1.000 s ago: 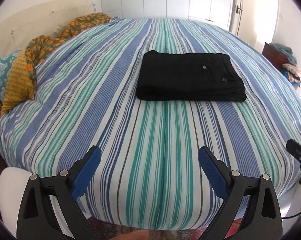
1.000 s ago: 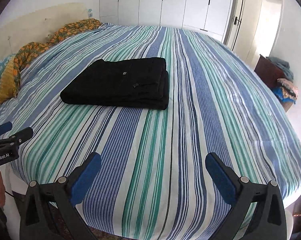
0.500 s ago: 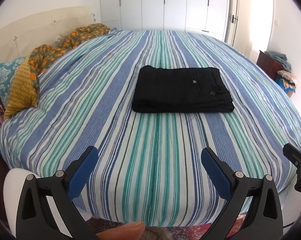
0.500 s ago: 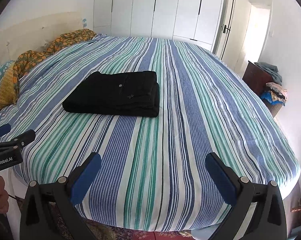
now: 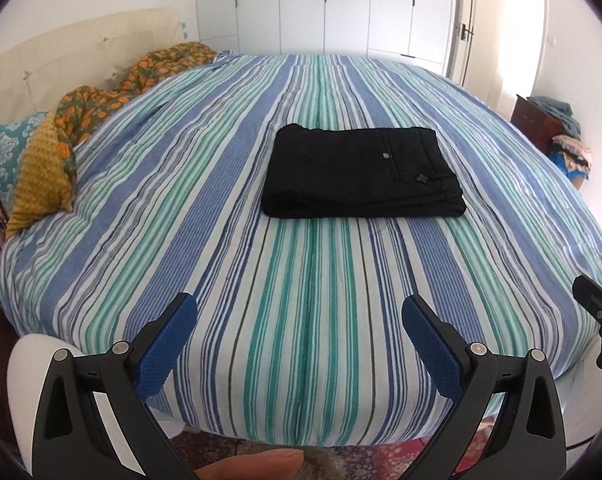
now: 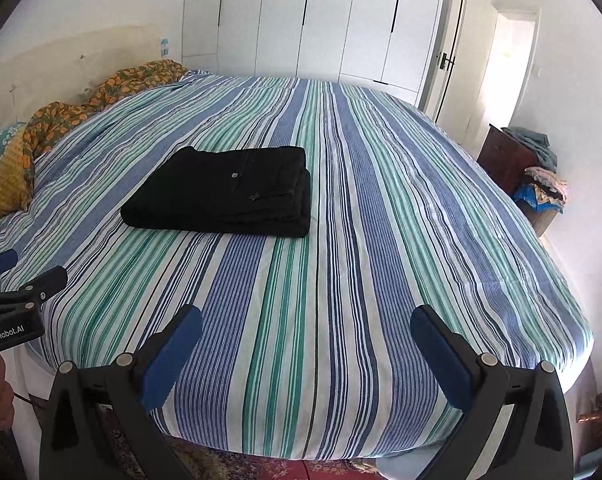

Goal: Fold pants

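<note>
The black pants (image 5: pixel 361 172) lie folded in a neat flat rectangle near the middle of the striped bed (image 5: pixel 301 300); they also show in the right wrist view (image 6: pixel 225 192). My left gripper (image 5: pixel 299 316) is open and empty, held back over the bed's near edge, well short of the pants. My right gripper (image 6: pixel 306 326) is open and empty, also back at the near edge, to the right of the pants. Each gripper shows at the edge of the other's view.
Orange patterned and yellow pillows (image 5: pixel 61 148) lie along the headboard at the left. White wardrobes (image 6: pixel 321 20) stand behind the bed. A dark cabinet with piled clothes (image 6: pixel 533 172) stands at the right by a doorway. A patterned rug lies below the bed's edge.
Both grippers have drawn back and up from the bed, so the pants look farther away. The pants have not moved. Both grippers stay open.
</note>
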`<action>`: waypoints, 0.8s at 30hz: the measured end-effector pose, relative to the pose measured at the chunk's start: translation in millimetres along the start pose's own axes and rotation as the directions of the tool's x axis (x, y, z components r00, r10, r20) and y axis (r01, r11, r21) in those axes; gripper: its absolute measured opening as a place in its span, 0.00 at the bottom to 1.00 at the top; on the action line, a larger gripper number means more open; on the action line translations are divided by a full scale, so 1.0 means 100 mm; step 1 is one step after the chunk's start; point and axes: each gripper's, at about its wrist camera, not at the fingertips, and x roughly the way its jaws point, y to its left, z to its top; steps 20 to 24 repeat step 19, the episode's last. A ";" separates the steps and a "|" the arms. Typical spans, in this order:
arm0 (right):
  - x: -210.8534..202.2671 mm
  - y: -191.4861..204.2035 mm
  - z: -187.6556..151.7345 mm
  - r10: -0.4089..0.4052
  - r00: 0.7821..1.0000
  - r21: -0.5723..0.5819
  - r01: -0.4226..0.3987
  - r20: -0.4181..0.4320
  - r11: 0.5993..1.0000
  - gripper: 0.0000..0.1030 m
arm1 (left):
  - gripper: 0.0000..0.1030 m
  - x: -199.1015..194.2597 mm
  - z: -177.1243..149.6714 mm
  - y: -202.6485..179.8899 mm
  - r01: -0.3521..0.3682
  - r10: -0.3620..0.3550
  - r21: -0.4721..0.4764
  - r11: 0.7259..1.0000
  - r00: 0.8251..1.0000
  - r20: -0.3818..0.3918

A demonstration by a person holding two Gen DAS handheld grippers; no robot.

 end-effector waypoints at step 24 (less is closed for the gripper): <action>0.12 0.03 -0.08 0.014 0.999 -0.005 -0.014 -0.042 1.000 1.00 | 0.99 0.03 -0.05 -0.04 -0.016 0.016 0.006 1.000 1.000 -0.016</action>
